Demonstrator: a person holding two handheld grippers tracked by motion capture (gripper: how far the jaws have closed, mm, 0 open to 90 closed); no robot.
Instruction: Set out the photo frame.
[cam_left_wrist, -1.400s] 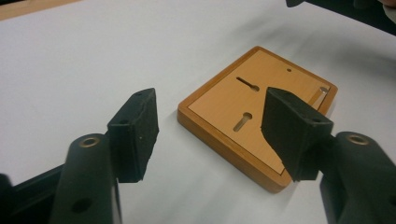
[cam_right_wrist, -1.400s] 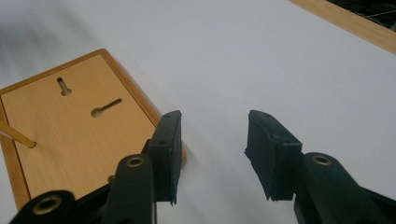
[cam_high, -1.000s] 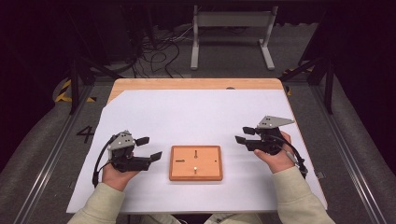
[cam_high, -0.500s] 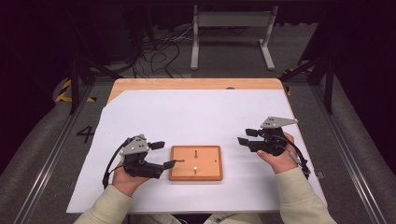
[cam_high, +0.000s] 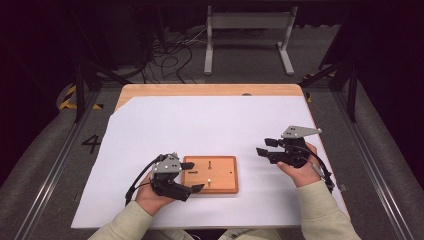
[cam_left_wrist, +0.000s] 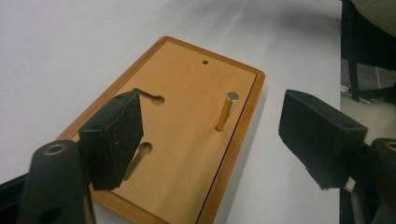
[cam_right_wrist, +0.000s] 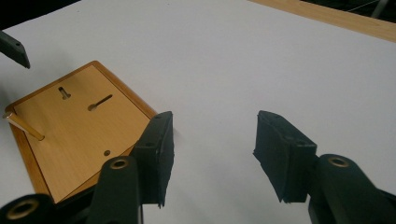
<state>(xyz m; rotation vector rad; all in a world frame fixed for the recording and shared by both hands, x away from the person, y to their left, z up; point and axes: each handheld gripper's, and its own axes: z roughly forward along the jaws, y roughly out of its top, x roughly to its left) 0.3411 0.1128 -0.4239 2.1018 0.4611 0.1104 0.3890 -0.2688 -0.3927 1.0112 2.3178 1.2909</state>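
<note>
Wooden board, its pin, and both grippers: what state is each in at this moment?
wooden board: flat on the white table cover, between the left jaws, not gripped.
brass pin: upright in the board.
keyhole slots: two, cut into the board.
left gripper: open, astride the board's edge.
right gripper: open, holding nothing.

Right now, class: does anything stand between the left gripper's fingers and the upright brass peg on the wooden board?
Nothing visible does. The left gripper is open over the board, and the peg stands free ahead of its fingers.
</note>
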